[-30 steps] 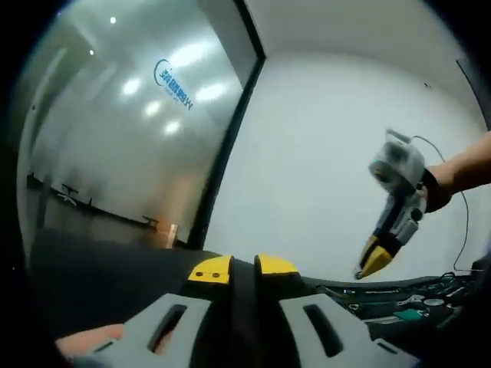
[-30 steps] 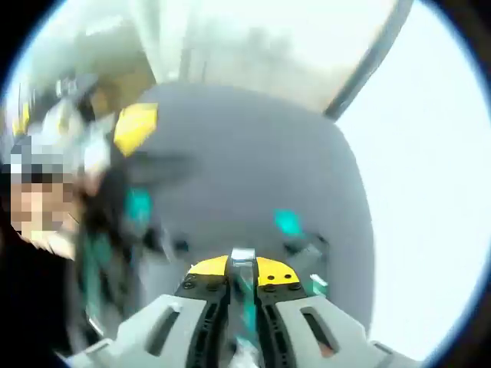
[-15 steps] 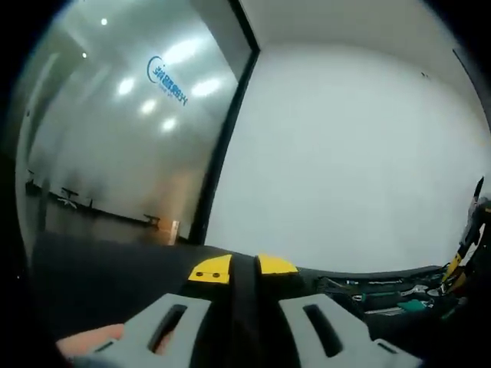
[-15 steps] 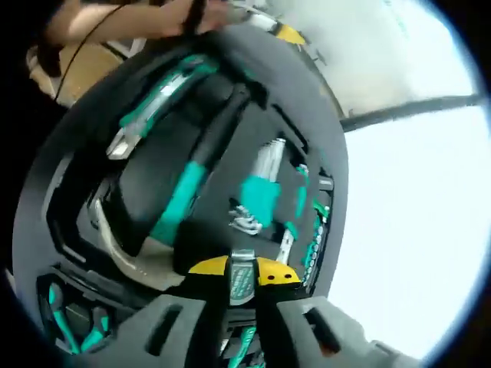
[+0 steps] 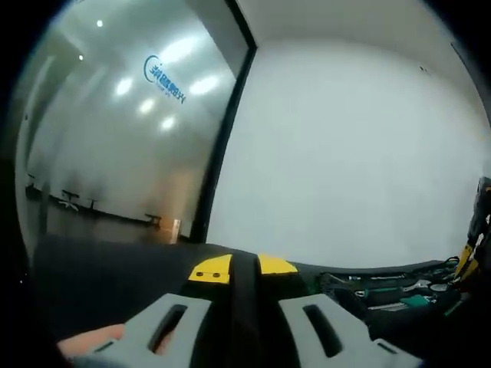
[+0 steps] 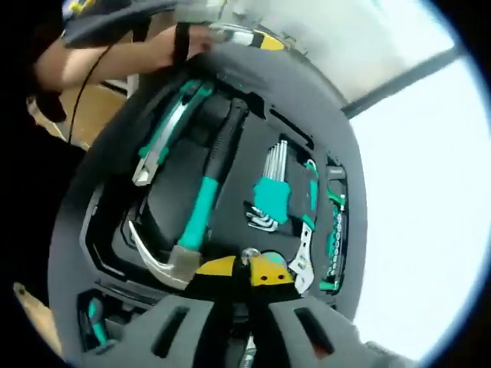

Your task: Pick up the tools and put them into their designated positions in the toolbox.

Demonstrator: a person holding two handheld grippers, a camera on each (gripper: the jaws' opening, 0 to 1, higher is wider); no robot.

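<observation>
Right tool (image 6: pixel 244 270) hanging over the open toolbox (image 6: pixel 84 222), jaws clenched on a small metal piece (image 6: pixel 248 255) with a rounded silver tip that peeps out between the yellow pads; kind of tool not clear. Just beyond the tips, a claw hammer (image 6: pixel 196 222) with teal and black handle lying in its recess of the black foam, steel head close to the jaws, handle running away toward the far side. Beside the hammer, a utility knife (image 6: pixel 165 134) with teal and silver body in its own slot. On the other side of the hammer, a set of hex keys (image 6: pixel 270 192) in a teal holder, then an adjustable wrench (image 6: pixel 305 245) with teal grip, and near the edge of the case a row of small sockets or bits (image 6: pixel 334 245), too small to tell which. More teal-handled tools (image 6: pixel 92 322) in a lower compartment, partly hidden. At the far side of the box, a forearm with a black strap and the left tool (image 6: pixel 249 37), yellow-tipped.

In the left gripper view, left tool (image 5: pixel 232 267) held low over the dark desk (image 5: pixel 100 268), jaws closed together with nothing seen between them. Toolbox (image 5: pixel 383 287) far off to the side, low and nearly edge-on, tools in it only small shapes. Behind, a white wall (image 5: pixel 345 153) and a frosted glass panel (image 5: pixel 130 130) with a blue logo.
</observation>
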